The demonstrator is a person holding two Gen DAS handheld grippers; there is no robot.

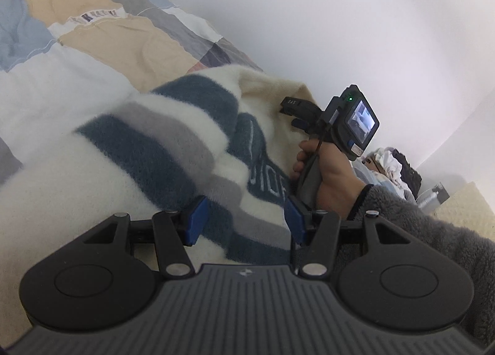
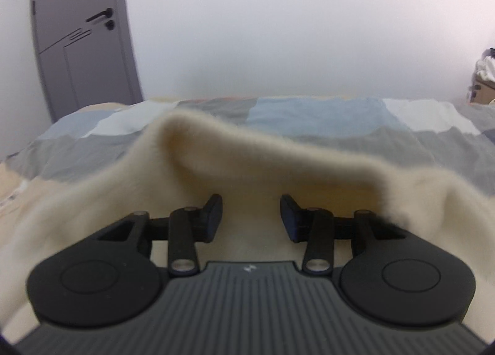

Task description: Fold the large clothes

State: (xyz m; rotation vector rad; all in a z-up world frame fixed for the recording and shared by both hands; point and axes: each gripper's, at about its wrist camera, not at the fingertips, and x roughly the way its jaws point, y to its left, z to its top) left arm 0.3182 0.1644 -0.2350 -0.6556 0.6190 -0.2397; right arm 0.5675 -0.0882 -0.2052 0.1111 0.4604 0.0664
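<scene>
Left wrist view: a patchwork bed under a white wall; my left tool stands half wide over the striped sweater, gripping nothing I can see; its stripes run far-left to near-right. Right wrist view: the right tool, narrower, has cream fabric just ahead between its pads; contact unclear; this hand is nearer the edge.

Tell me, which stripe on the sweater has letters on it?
The dark blue stripe nearest the right tool; pale letters run along it. The other blue and grey stripes are plain.
</scene>
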